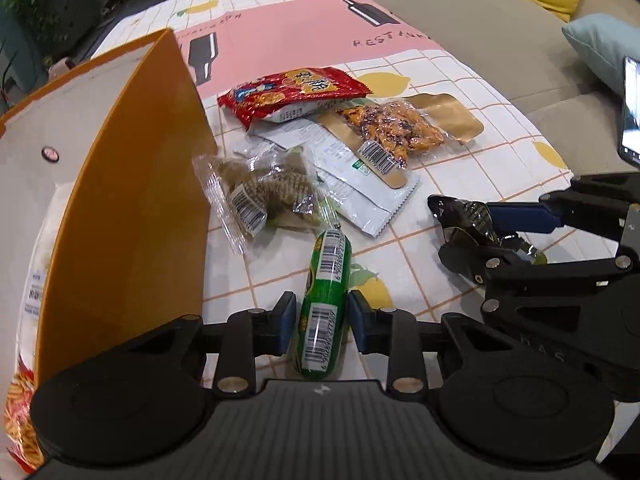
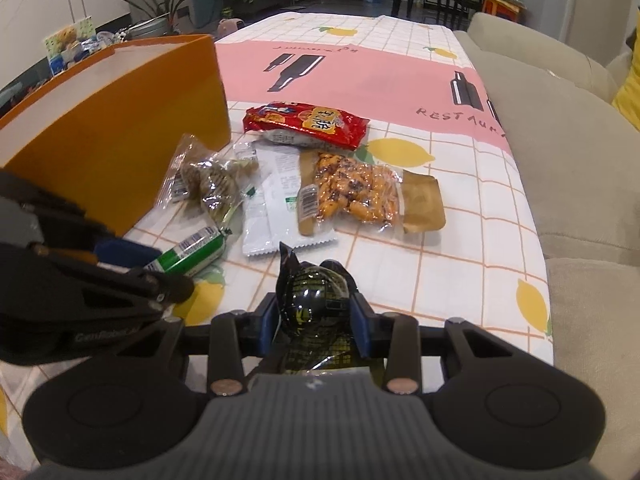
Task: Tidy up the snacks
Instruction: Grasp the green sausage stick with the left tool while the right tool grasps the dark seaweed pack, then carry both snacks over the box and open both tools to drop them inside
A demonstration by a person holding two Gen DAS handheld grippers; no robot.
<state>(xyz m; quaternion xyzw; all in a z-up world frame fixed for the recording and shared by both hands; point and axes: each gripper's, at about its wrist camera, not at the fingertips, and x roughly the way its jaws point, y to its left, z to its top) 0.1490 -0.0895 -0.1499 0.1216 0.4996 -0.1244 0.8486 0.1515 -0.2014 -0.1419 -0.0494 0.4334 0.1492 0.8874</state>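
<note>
My left gripper [image 1: 322,320] is shut on a green sausage tube [image 1: 326,280] that lies on the lemon-print tablecloth [image 1: 432,184], its blue pads pressing both sides. In the right wrist view that left gripper [image 2: 160,268] comes in from the left with the green tube [image 2: 192,254]. My right gripper [image 2: 314,320] is shut on a shiny black packet with yellow print [image 2: 312,296]; the left wrist view has this right gripper [image 1: 460,236] at the right. An orange box [image 1: 140,200] stands open at the left with a red-and-white snack bag [image 1: 24,360] inside.
Loose on the cloth ahead lie a red cracker pack [image 2: 308,120], a clear pouch of orange-brown pieces [image 2: 352,192], a white sachet [image 2: 276,200] and a clear packet of brown snacks [image 2: 208,180]. A beige sofa [image 2: 560,140] borders the table's right edge. A lit screen [image 1: 630,112] stands far right.
</note>
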